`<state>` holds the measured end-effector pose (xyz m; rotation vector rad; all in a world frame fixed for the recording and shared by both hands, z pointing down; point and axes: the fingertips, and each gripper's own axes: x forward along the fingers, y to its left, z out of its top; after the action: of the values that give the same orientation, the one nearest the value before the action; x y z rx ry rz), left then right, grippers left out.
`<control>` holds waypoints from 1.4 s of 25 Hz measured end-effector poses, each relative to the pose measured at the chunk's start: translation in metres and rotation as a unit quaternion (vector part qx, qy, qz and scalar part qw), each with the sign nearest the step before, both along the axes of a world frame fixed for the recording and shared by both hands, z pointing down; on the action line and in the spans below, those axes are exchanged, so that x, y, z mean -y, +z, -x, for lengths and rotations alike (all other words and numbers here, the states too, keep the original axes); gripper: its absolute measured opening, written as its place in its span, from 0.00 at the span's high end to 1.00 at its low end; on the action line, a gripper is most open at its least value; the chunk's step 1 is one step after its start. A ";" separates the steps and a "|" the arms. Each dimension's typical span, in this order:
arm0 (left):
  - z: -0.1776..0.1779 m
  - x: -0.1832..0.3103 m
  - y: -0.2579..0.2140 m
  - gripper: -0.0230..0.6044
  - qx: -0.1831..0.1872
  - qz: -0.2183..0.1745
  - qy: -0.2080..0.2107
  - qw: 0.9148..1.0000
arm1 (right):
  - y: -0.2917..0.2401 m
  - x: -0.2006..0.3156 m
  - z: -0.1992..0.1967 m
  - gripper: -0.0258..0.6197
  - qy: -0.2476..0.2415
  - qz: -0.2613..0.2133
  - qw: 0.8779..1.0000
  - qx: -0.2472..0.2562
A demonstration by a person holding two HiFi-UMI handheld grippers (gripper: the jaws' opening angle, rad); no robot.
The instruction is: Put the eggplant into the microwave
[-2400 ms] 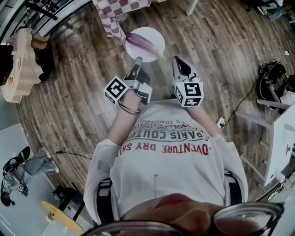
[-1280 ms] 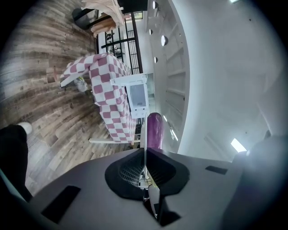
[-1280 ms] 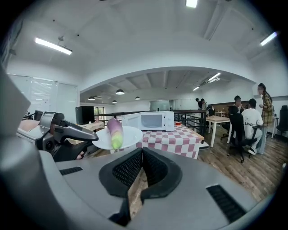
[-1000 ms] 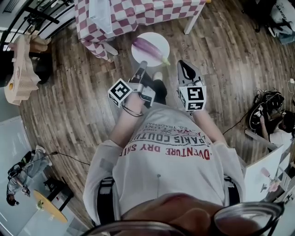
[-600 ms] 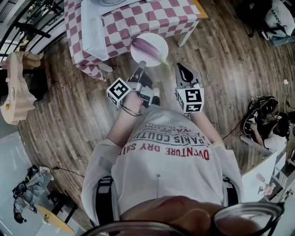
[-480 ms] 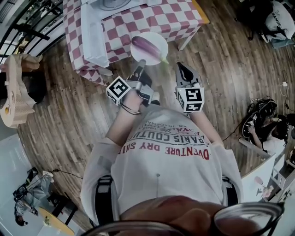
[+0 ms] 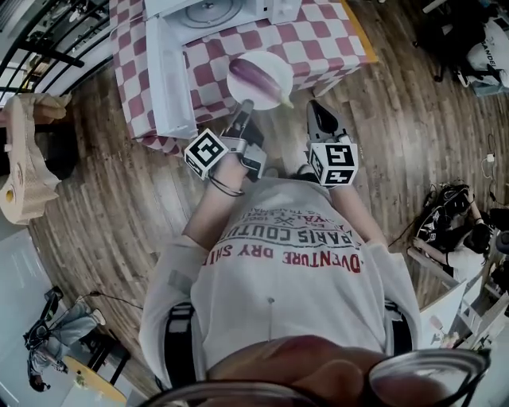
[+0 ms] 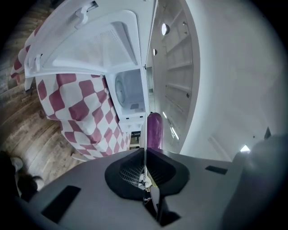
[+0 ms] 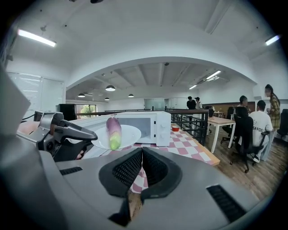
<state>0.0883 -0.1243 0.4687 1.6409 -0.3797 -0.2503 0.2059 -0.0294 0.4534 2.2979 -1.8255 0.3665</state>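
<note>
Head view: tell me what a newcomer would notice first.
A purple eggplant lies on a white plate, which the left gripper clamps by its rim and holds out in front of the person. Just beyond it, a white microwave stands with its door swung open on a red-checked table. The right gripper is shut and empty beside the plate.
</note>
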 end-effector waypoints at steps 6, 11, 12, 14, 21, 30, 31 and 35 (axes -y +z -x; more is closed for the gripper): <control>-0.003 0.034 0.012 0.91 0.009 0.011 -0.036 0.999 | 0.017 0.043 -0.012 0.92 -0.026 0.008 0.999 0.019; -0.012 0.061 0.014 0.91 0.012 0.016 -0.071 0.997 | 0.024 0.092 -0.028 0.92 -0.063 0.006 0.997 0.033; -0.013 0.068 0.014 0.91 0.013 0.016 -0.079 0.997 | 0.024 0.104 -0.032 0.92 -0.071 0.004 0.997 0.034; -0.015 0.083 0.015 0.91 0.017 0.016 -0.100 0.995 | 0.021 0.126 -0.040 0.92 -0.083 -0.005 0.996 0.031; -0.032 0.138 0.017 0.91 0.022 0.022 -0.171 0.985 | 0.014 0.202 -0.074 0.92 -0.143 -0.022 0.989 0.032; -0.060 0.205 0.039 0.91 0.026 0.042 -0.257 0.965 | 0.010 0.283 -0.113 0.92 -0.215 -0.031 0.976 0.015; -0.063 0.212 0.042 0.91 0.027 0.048 -0.264 0.963 | 0.012 0.291 -0.116 0.92 -0.222 -0.027 0.975 0.017; -0.075 0.230 0.057 0.91 0.040 0.060 -0.280 0.957 | 0.023 0.314 -0.123 0.92 -0.240 -0.018 0.970 0.025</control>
<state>0.1629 -0.3543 0.5260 1.3976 -0.9055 -0.5740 0.3292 -0.3430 0.4765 1.7895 -2.3404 0.3157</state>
